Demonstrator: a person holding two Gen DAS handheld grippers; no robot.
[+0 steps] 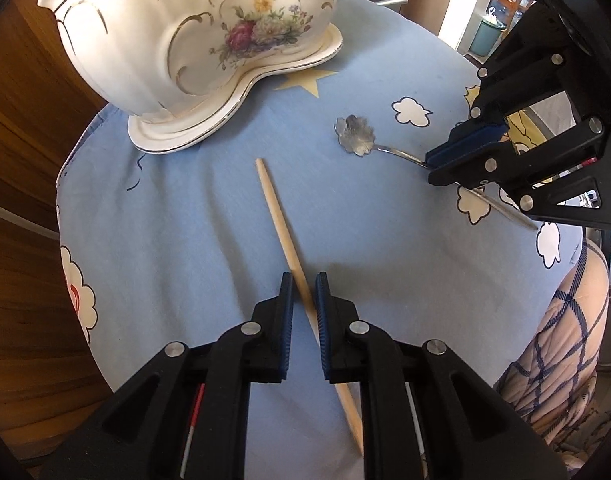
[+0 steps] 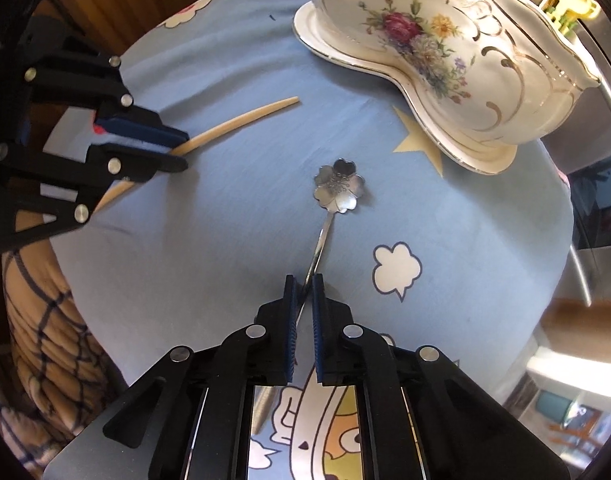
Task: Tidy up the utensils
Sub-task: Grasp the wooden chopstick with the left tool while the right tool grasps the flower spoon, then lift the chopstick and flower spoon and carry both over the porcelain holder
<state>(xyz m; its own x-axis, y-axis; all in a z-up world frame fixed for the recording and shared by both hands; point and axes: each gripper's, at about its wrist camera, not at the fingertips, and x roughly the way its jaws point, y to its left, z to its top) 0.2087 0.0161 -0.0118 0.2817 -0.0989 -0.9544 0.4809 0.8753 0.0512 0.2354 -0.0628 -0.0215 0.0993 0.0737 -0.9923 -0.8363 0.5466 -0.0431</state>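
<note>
Left wrist view: pale wooden chopstick (image 1: 289, 264) lies on the blue cloud-print tablecloth (image 1: 185, 220), long axis running forward between the narrowly parted fingers of the left gripper (image 1: 304, 280), not yet clamped. Right gripper (image 2: 304, 282) likewise straddles the handle of the silver flower-bowled spoon (image 2: 339, 186), jaws slightly apart; the white floral porcelain tureen (image 2: 445, 52) stands beyond both.

Pale wooden chopstick (image 1: 288, 249) lying flat; nearby, silver flower-bowled metal spoon (image 2: 339, 185), flat too, handle toward the camera.
</note>
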